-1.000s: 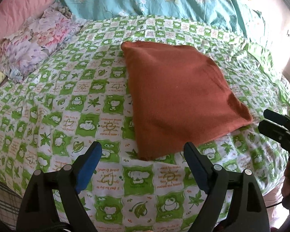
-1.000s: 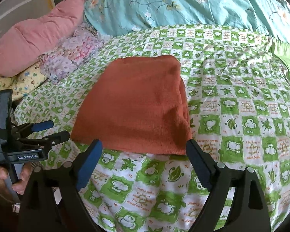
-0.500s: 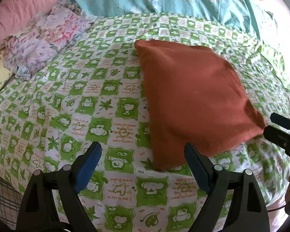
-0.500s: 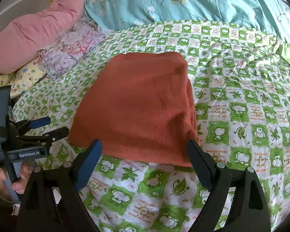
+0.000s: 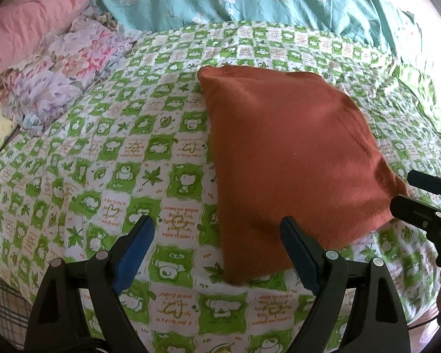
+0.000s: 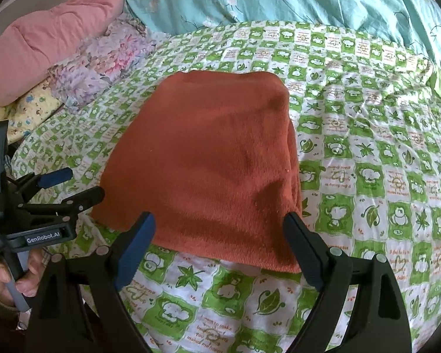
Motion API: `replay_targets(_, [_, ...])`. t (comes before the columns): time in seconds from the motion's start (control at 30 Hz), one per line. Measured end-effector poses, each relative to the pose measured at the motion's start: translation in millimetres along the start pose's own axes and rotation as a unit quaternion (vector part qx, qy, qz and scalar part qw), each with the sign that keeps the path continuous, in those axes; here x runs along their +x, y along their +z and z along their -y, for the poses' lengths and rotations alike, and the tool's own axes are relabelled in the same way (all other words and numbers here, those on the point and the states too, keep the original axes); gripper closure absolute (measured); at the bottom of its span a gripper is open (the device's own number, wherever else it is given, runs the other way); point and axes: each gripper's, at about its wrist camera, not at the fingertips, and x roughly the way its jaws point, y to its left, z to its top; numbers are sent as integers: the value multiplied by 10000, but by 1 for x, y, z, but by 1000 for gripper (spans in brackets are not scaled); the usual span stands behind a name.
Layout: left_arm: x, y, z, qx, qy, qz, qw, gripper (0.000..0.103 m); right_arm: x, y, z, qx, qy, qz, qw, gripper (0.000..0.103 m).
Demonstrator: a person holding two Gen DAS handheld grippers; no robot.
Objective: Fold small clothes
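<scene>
a folded rust cloth (image 6: 208, 158) is seen mid-frame; both the left gripper (image 5: 217, 244) and right gripper (image 6: 220, 241) are held wide open, empty.

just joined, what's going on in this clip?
A person holds a gripper in each hand over a bed. A rust-orange folded cloth lies flat on the green checked sheet. The left gripper and the right gripper are both open near its front edge, gripping nothing.
</scene>
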Motion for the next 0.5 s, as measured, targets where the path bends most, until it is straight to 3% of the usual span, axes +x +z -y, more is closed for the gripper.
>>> replay_targets(0.5, [6, 10, 5, 77, -36, -14, 10000, 15, 5, 13, 5, -32, -3, 12, 10000, 14])
